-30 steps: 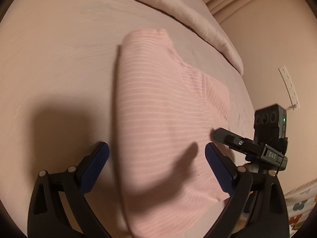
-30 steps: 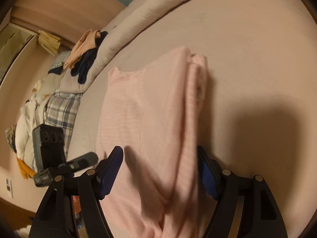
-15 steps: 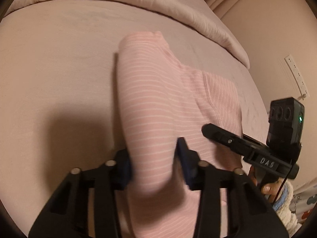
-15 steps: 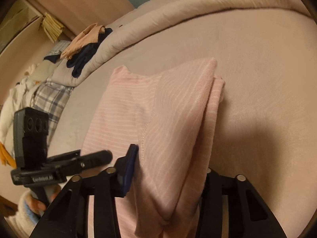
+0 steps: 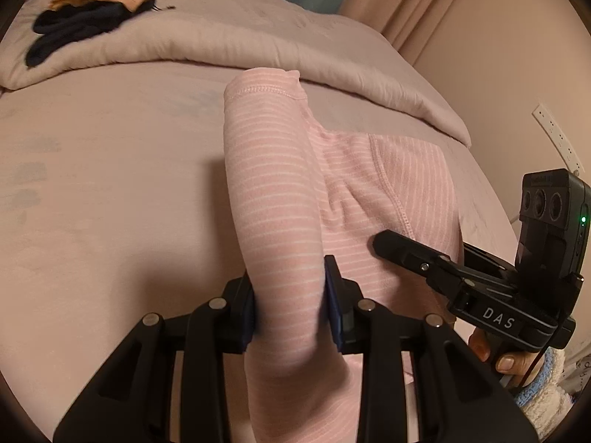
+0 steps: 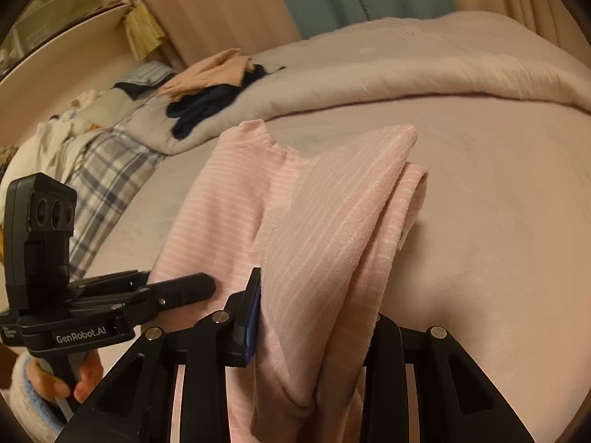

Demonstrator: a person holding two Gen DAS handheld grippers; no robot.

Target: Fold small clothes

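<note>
A small pink garment with thin white stripes (image 5: 373,192) lies on the pink bed sheet (image 5: 110,184), its near end lifted. My left gripper (image 5: 291,306) is shut on the garment's left folded edge, fabric bunched between the blue pads. My right gripper (image 6: 314,313) is shut on the right edge of the same garment (image 6: 229,203), which drapes over it. The right gripper also shows in the left wrist view (image 5: 461,277), and the left gripper shows in the right wrist view (image 6: 147,295).
A rolled pink duvet (image 5: 258,37) lies across the far side of the bed. Dark blue and peach clothes (image 5: 92,11) sit on it. A plaid cloth and white laundry (image 6: 103,170) lie at the left. A wall with a socket strip (image 5: 557,136) is at the right.
Both grippers went from open over the garment to shut on its near edges. They have lifted the near end up, and both cameras now tilt up toward the far duvet.
</note>
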